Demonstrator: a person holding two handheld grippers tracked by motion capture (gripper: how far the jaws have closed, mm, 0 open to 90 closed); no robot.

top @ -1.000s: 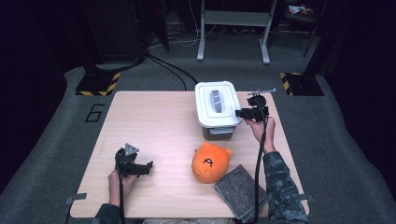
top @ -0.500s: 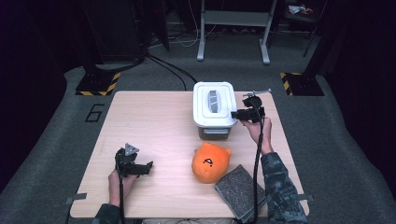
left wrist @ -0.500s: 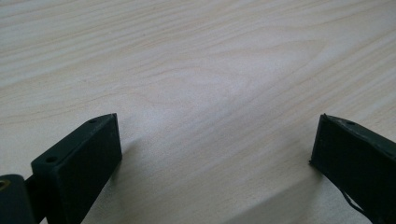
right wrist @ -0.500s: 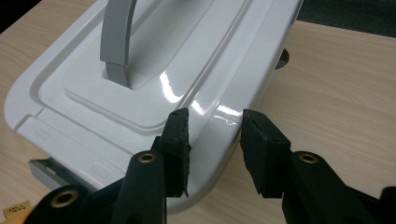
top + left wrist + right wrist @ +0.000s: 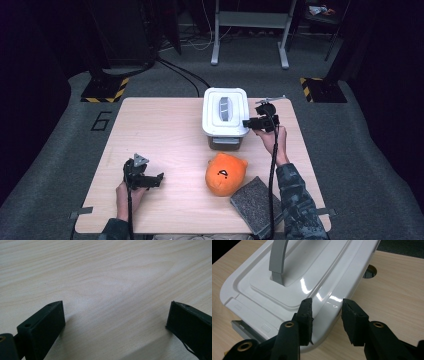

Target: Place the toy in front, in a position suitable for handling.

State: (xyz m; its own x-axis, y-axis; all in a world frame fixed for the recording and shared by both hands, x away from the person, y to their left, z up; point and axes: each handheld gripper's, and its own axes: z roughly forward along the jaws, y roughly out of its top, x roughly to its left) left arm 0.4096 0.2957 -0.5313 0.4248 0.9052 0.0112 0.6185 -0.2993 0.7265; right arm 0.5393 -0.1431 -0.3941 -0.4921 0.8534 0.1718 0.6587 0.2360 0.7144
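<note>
Right gripper [image 5: 325, 315] jaws straddling white bin lid [image 5: 294, 282] edge, not clamped; lid still on. Left gripper [image 5: 142, 177] released, idle on table [image 5: 105, 277].

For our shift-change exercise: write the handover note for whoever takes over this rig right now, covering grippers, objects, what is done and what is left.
Right gripper: jaws partly open, straddling the right rim of the white box lid, not clamped yet.
Left gripper: open, holding nothing, low over the bare table at front left.
White lidded box: far centre of the table, lid on, grey handle untouched.
Orange plush and grey pad: front right, untouched.
Done: right gripper placed at the lid rim.
Left: probably grip the rim and lift the lid.
</note>
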